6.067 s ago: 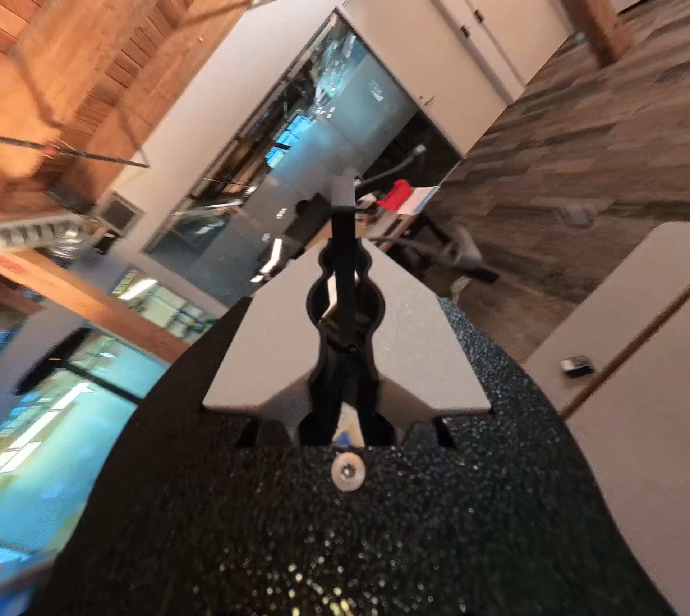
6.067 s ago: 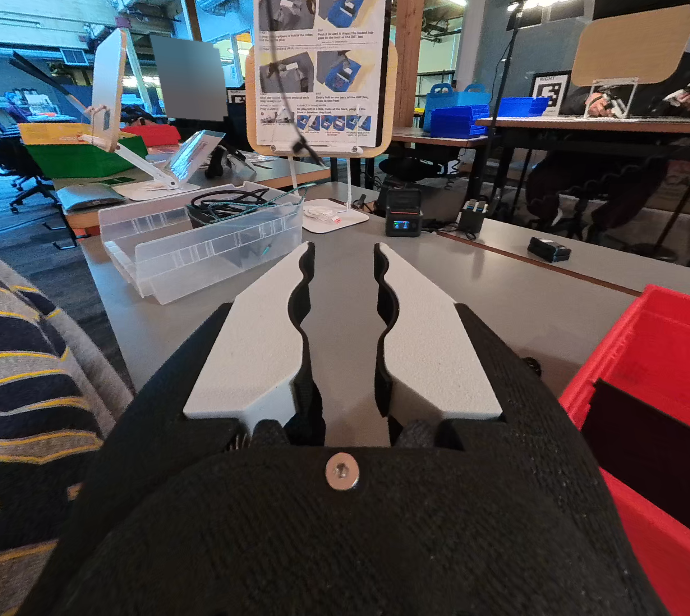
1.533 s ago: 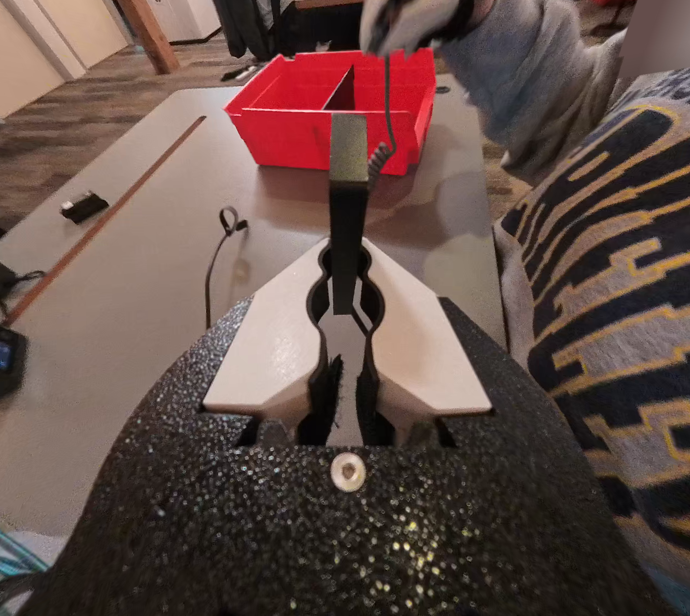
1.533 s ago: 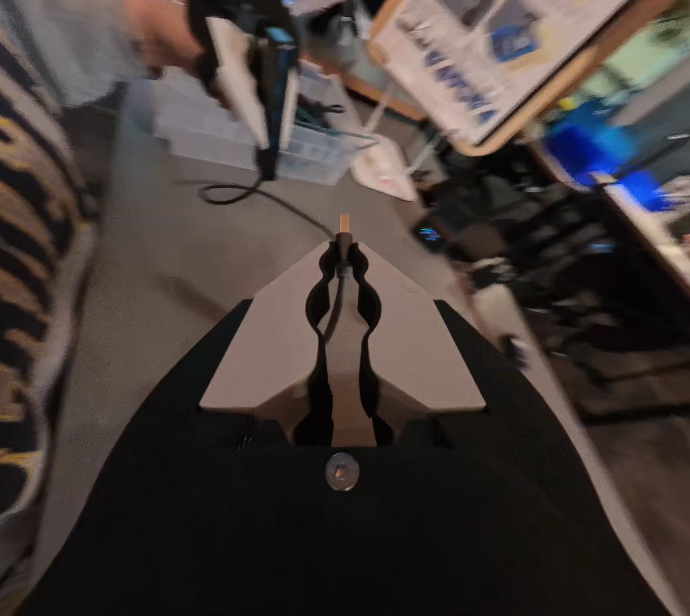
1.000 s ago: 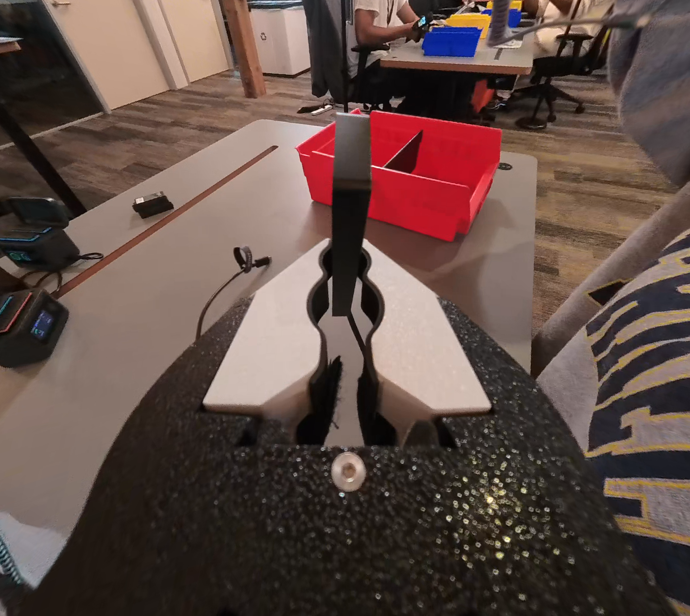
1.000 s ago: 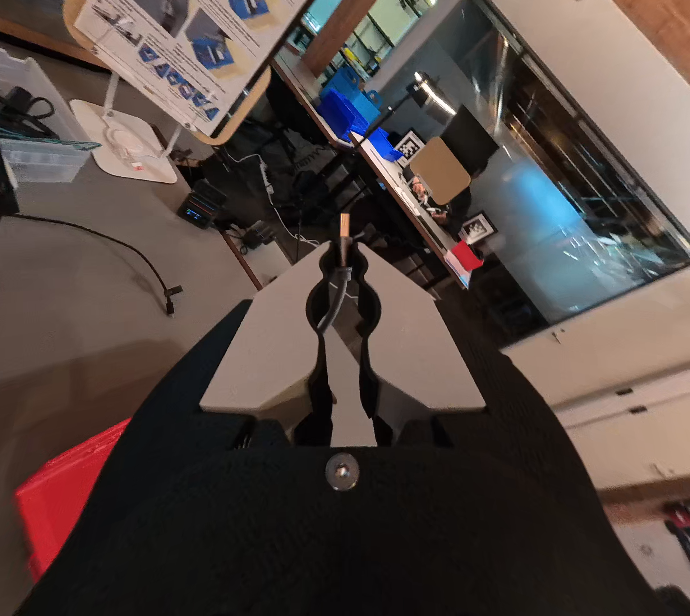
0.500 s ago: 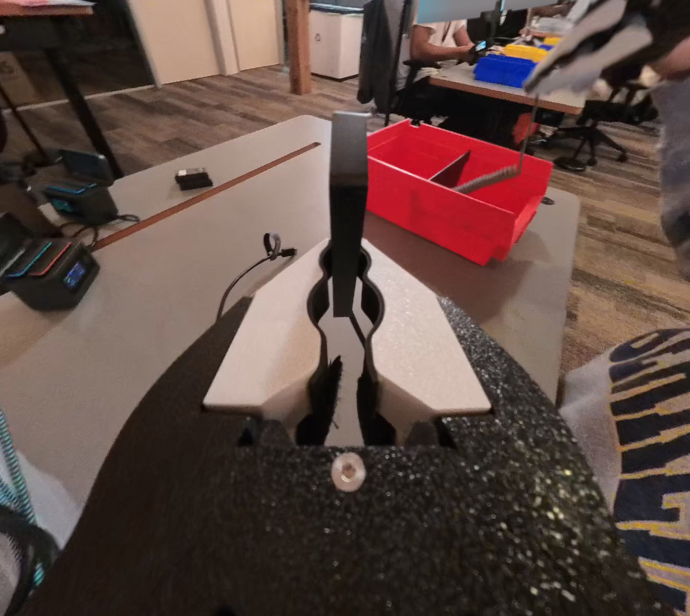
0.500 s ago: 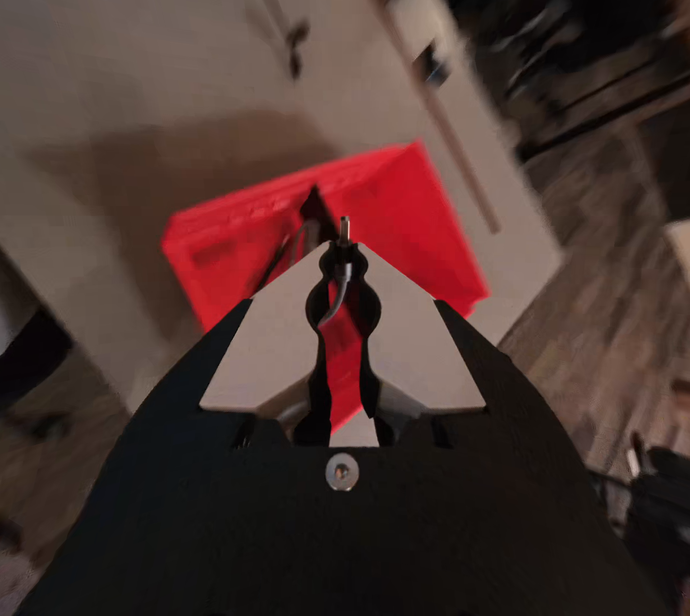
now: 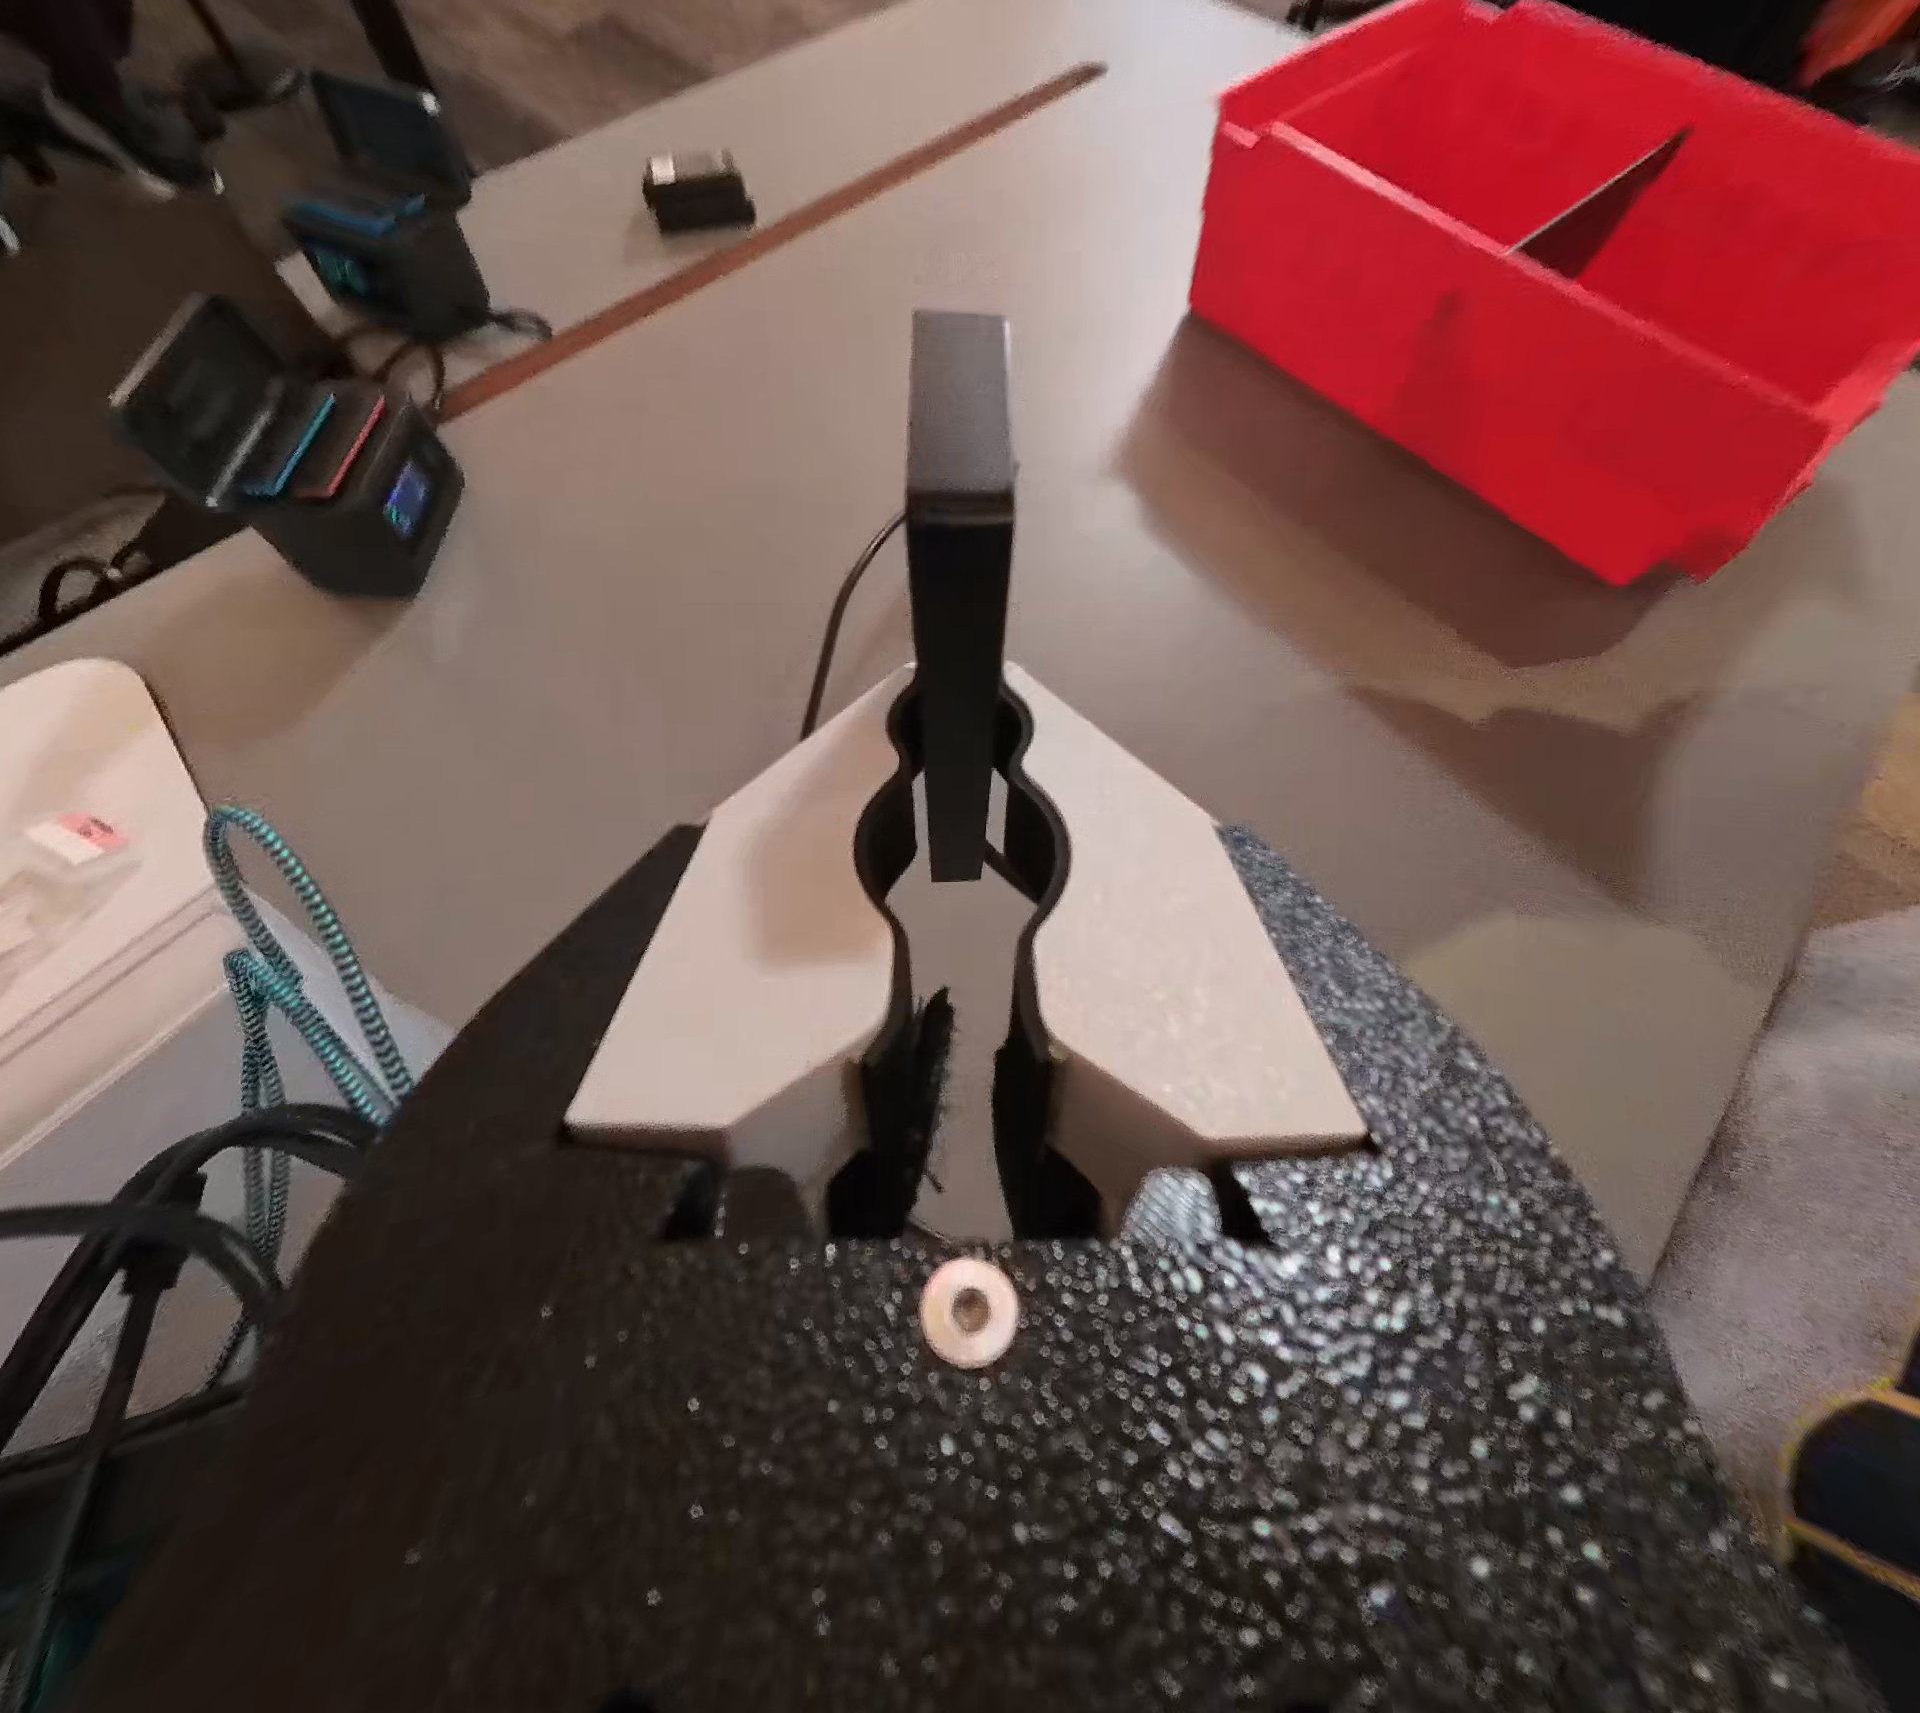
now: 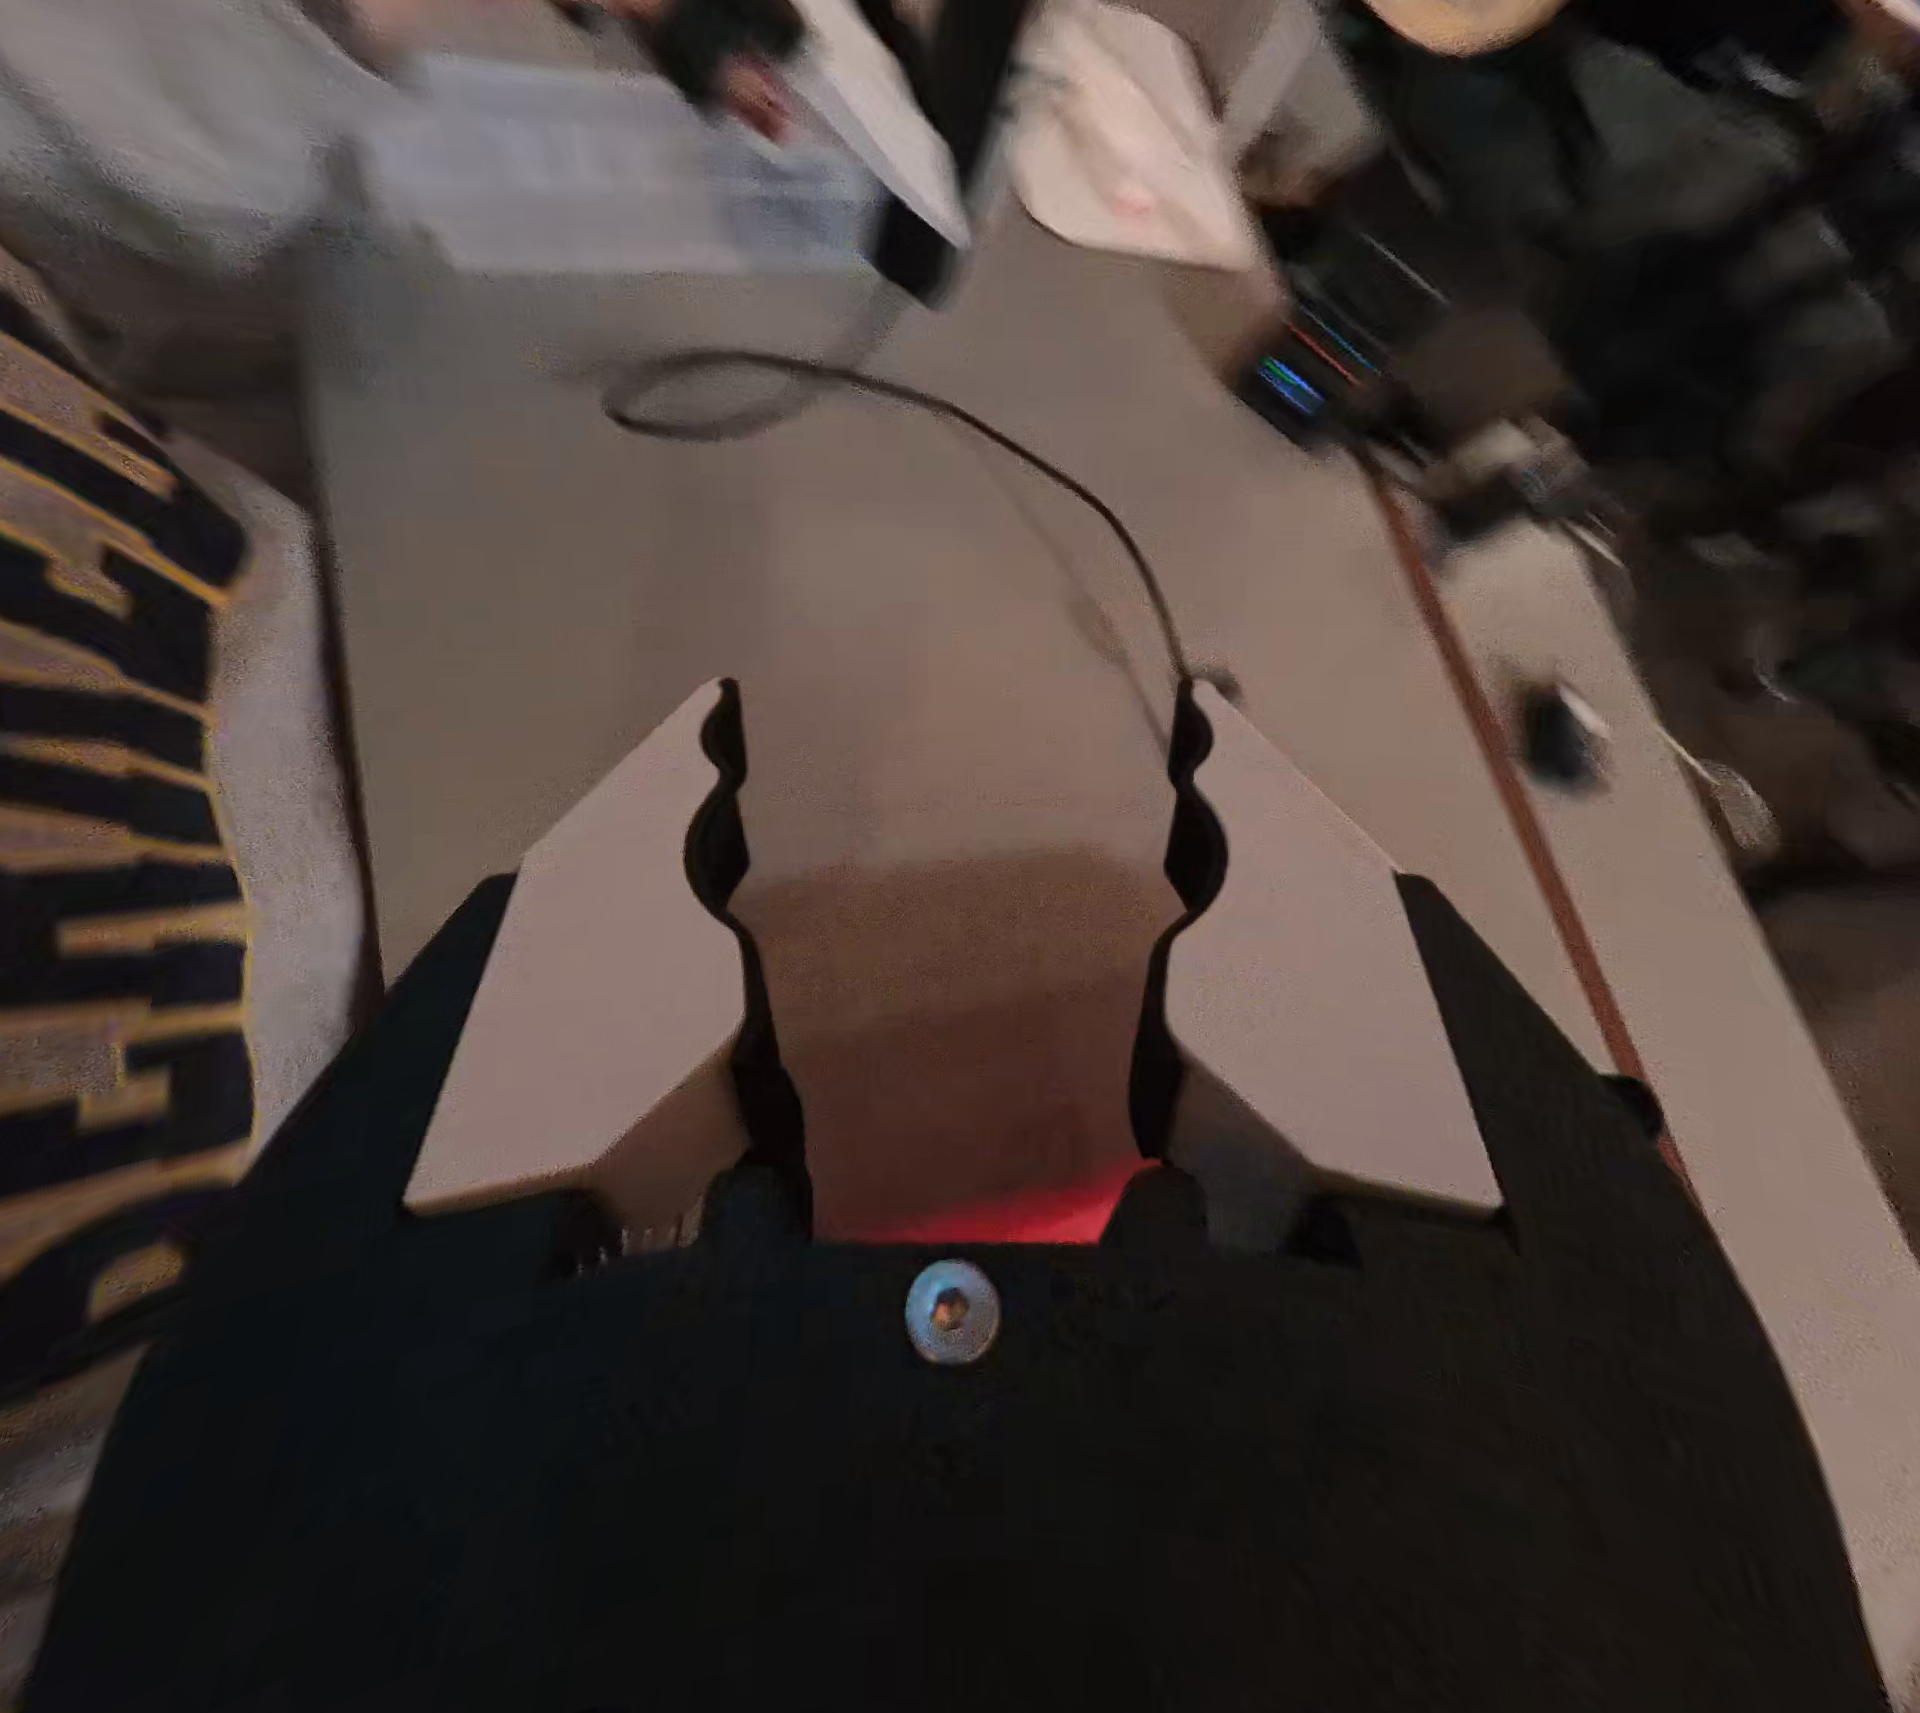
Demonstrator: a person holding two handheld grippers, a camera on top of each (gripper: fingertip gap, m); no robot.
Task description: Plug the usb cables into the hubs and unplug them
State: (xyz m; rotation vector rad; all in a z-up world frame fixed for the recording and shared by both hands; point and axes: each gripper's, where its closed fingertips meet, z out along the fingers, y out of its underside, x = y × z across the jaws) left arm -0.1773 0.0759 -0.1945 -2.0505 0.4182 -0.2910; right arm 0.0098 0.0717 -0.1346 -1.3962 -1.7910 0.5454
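My left gripper [image 9: 958,699] is shut on a slim dark grey USB hub [image 9: 958,520] that stands up out of the jaws, above the grey table [image 9: 644,624]. The hub's thin black cable [image 9: 834,624] hangs down to the table. My right gripper [image 10: 956,692] is wide open and empty above the table [image 10: 623,624]. In the blurred right wrist view the hub's cable [image 10: 1049,468] arcs across the table, and the left gripper with the hub [image 10: 961,63] shows at the top. No other USB cable is in view.
A red divided bin [image 9: 1538,333] stands at the right; a sliver of it [image 10: 997,1218] shows under my right gripper. Black chargers [image 9: 312,458], a small black pack [image 9: 696,190], a white tray [image 9: 83,832] and a teal braided cable [image 9: 260,957] lie at the left. The grippers' ends are close to 20 cm from one another.
My right gripper has opened and no longer holds the USB plug; it swung from over the red bin back over the table. My left gripper tilted down toward the table, still holding the hub.
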